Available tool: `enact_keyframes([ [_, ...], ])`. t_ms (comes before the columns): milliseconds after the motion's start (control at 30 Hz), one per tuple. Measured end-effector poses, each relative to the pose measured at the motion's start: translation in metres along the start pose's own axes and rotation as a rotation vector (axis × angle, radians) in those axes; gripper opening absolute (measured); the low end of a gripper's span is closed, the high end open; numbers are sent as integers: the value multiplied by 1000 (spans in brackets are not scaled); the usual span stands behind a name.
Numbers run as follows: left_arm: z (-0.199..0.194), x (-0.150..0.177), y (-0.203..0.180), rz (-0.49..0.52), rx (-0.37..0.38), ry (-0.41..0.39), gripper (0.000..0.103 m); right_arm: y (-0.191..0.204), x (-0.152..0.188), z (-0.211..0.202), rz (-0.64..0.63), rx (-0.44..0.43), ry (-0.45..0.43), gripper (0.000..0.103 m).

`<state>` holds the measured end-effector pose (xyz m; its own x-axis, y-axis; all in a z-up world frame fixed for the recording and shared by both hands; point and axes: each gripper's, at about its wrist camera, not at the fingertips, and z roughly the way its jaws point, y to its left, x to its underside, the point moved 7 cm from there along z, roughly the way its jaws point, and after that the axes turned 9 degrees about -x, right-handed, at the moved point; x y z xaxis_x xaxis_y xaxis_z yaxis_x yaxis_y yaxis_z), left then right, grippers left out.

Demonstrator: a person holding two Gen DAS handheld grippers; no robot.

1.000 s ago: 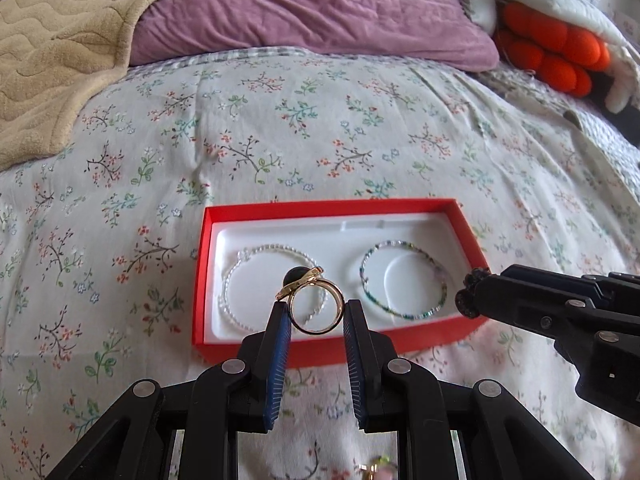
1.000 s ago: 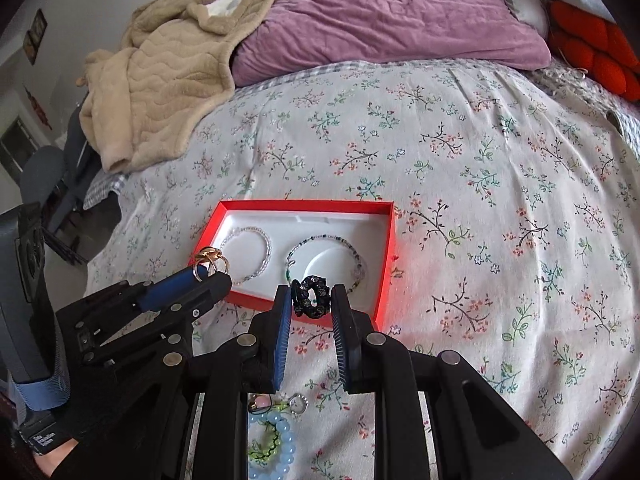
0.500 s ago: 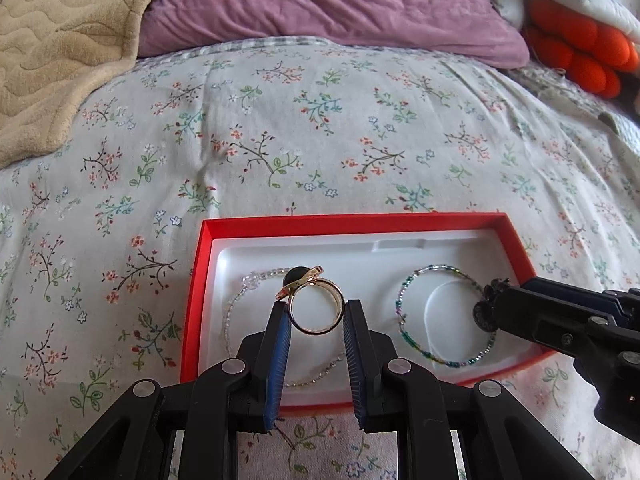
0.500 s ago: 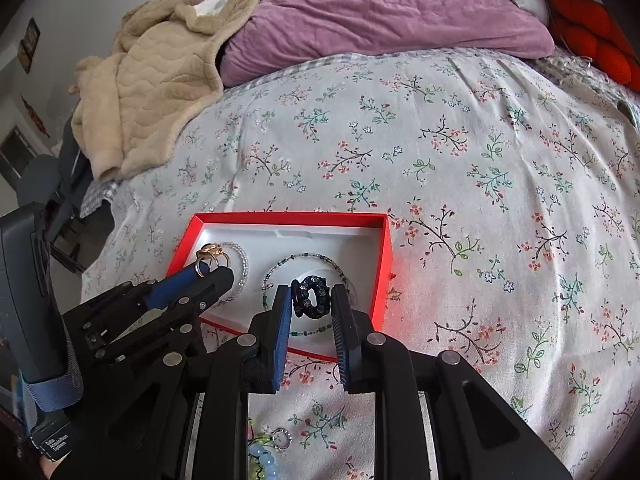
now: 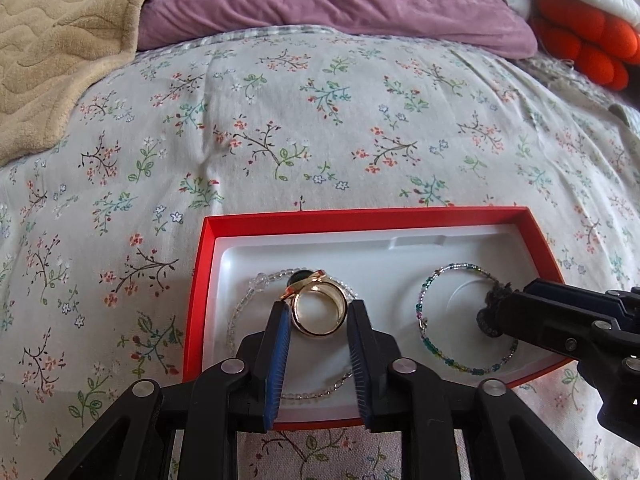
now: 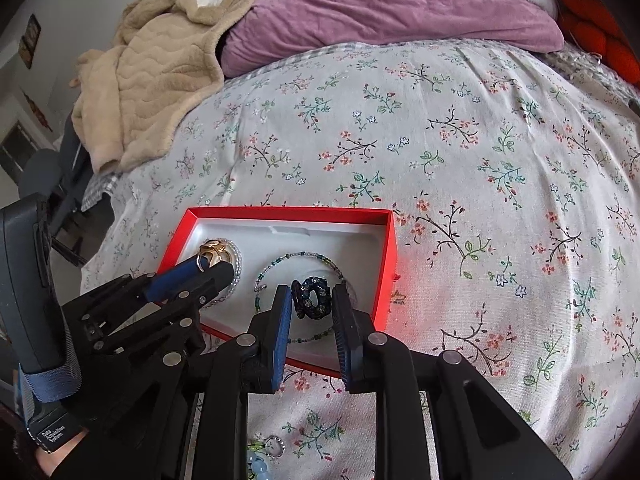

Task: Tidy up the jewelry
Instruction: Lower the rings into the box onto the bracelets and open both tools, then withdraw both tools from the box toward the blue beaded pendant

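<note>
Jewelry in the left wrist view: a gold ring (image 5: 318, 308) sits pinched in the left hand-held gripper (image 5: 319, 322) at lower centre, over a clear bead bracelet (image 5: 244, 312) in the red box (image 5: 360, 216) on the floral bed (image 5: 280, 120). In the right wrist view, the right hand-held gripper (image 6: 310, 304) at lower centre clasps a dark beaded ring (image 6: 312, 298) — above a teal bead bracelet (image 6: 298, 258) in that box's right half.

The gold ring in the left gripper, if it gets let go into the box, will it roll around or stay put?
The gold ring, pinched on edge in the left gripper, looks rigid and round, so it could roll briefly. Its raised dark-stone top would probably tip it flat soon. The red box has walls and a molded white insert, which should likely contain it.
</note>
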<state>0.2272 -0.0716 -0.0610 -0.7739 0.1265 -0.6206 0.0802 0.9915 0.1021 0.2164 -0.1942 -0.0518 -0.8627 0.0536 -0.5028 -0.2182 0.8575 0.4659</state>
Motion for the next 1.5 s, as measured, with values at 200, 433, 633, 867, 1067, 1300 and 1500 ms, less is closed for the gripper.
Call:
enact_keyframes([
  [200, -6, 0, 1, 18, -17, -16, 42, 3, -1, -7, -8, -7, -11, 43],
  [433, -23, 3, 4, 48, -35, -31, 46, 1, -1, -30, -10, 13, -36, 43],
  [633, -44, 10, 3, 91, -45, -46, 60, -2, 10, -47, 8, 38, -30, 57],
  [867, -66, 25, 5, 130, -46, -42, 78, -1, 31, -65, -1, 78, -2, 61],
  [1067, -76, 45, 9, 122, -21, 9, 89, 0, 51, -75, -40, 114, 23, 70],
  [1300, -89, 62, 17, 69, 28, 54, 100, 3, 79, -75, -34, 121, 90, 74],
  [1500, -91, 77, 23, 65, 41, 91, 102, 8, 97, -71, -28, 129, 137, 75],
])
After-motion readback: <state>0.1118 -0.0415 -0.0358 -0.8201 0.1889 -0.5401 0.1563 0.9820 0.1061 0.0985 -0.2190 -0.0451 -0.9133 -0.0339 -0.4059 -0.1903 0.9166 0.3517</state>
